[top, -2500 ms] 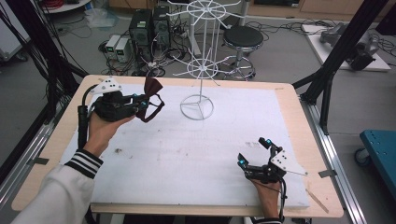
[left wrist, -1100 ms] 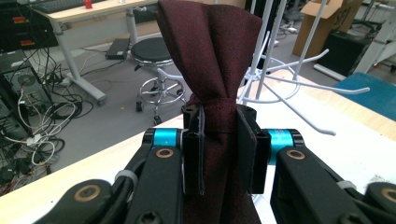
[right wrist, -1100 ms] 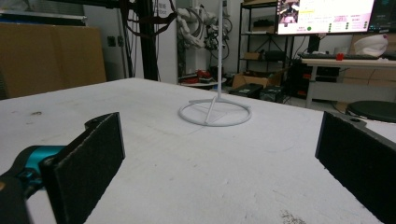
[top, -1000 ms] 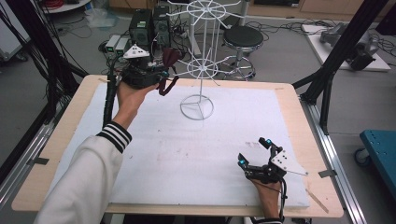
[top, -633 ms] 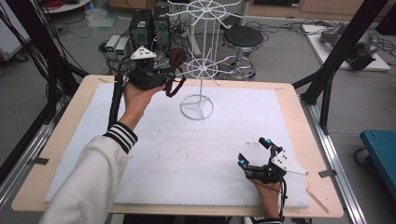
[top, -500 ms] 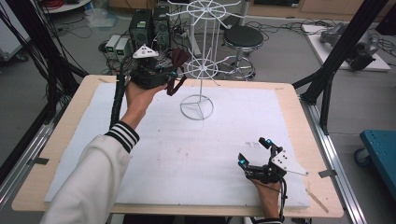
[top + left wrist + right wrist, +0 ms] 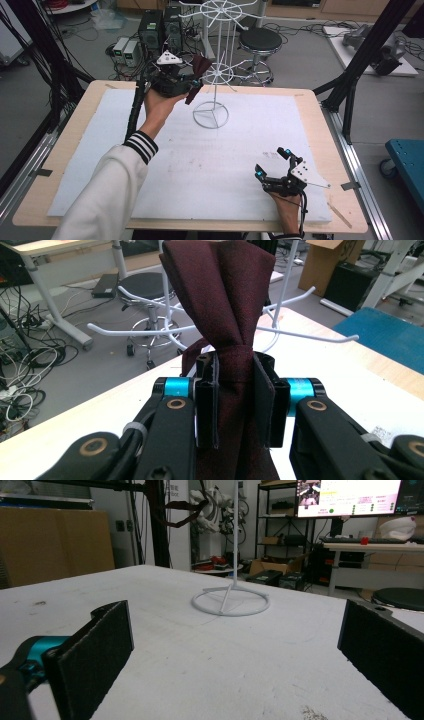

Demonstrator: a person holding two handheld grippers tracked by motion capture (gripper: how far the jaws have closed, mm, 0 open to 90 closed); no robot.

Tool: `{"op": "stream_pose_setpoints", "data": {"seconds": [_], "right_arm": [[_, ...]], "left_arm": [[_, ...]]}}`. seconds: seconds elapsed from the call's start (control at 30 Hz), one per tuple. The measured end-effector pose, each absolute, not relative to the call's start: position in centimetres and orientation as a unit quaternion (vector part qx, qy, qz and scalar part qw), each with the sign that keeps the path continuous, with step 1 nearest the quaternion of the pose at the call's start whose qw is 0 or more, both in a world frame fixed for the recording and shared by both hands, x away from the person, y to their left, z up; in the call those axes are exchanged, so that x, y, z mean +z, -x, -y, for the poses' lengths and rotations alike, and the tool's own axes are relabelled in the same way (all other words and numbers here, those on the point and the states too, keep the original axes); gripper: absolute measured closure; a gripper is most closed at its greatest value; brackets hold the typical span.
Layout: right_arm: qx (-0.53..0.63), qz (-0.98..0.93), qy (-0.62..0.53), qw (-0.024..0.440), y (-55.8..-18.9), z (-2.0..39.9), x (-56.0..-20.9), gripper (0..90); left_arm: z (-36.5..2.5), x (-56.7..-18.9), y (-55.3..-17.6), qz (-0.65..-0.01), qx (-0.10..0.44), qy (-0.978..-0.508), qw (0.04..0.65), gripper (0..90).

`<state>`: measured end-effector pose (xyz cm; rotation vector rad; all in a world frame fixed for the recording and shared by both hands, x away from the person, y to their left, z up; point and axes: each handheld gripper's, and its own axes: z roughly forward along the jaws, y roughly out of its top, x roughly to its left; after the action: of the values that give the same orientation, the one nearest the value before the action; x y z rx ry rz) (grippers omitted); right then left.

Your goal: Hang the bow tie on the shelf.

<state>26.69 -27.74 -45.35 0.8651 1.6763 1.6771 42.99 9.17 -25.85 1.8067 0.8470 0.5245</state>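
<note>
**Dark red cloth held up to the white wire rack**

The dark red cloth (image 7: pixel 220 305), a bunched strip of woven fabric, is clamped between the jaws of the left gripper (image 7: pixel 235 400). Part of it stands up above the jaws and part hangs below them. In the high view the cloth (image 7: pixel 198 70) sits just beside the lower ring of arms on the white wire rack (image 7: pixel 216 75), on the rack's left and level with that ring. In the left gripper view, thin white prongs (image 7: pixel 150 331) reach sideways just behind the cloth.

The likely step is hanging the cloth on a prong. To do it well, the upper part of the cloth should probably pass over a prong tip and settle on the wire before the jaws let go. The rack looks light on its ring base (image 7: pixel 210 114), so a gentle approach should keep it from tipping or turning. Whether the cloth already touches a prong cannot be told.

Well away from the rack, near the front edge of the white table mat (image 7: pixel 200 165), the right gripper (image 7: pixel 275 167) rests low in the person's hand with its jaws spread wide and nothing between them.
</note>
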Motion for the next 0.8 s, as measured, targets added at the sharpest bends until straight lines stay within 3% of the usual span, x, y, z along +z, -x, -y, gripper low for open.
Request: {"op": "stream_pose_setpoints", "data": {"seconds": [0.5,0.7,0.8], "right_arm": [[0.633,-0.633,-0.327,0.304,-26.7,27.7,-45.4,0.6],[0.633,-0.632,-0.328,0.305,-26.7,27.8,-45.4,0.6],[0.632,-0.632,-0.328,0.305,-26.7,27.8,-45.4,0.6]], "left_arm": [[-8.9,-26.4,-42.7,-0.349,0.223,-0.757,0.505,70.0],[-9.1,-25.9,-42.1,-0.315,0.245,-0.757,0.518,48.4],[-9.2,-25.7,-41.1,-0.275,0.292,-0.741,0.538,28.4]]}}
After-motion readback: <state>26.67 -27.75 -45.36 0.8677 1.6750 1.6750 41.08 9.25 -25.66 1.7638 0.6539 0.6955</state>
